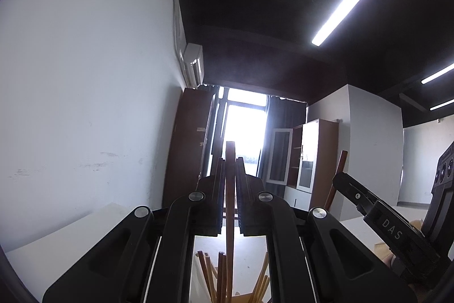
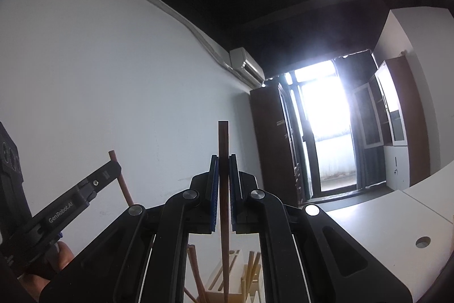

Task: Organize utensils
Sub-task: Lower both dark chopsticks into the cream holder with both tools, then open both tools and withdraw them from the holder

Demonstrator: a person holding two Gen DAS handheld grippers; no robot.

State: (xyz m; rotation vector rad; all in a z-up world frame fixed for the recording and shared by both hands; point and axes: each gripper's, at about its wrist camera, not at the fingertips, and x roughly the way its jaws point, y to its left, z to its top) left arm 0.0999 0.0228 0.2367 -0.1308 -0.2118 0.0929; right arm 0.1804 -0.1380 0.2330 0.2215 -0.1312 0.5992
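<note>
"DAS" on the right hand-held gripper (image 1: 344,183), "GenRobot.AI" on the left hand-held gripper (image 2: 112,169)

The chopstick (image 1: 230,189) is smooth brown wood. The left gripper (image 1: 230,169) is matt black plastic with shiny metal pins. The counter (image 2: 369,220) looks smooth and white.

Left gripper (image 1: 230,161) tilted upward, its 2 fingers closed on a chopstick (image 1: 230,206) that stands upright between the pads. Right gripper (image 2: 223,158) likewise tilted up, fingers clamped on a 2nd chopstick (image 2: 223,189). Grippers side by side, near each other, each visible in the other's view.
</note>
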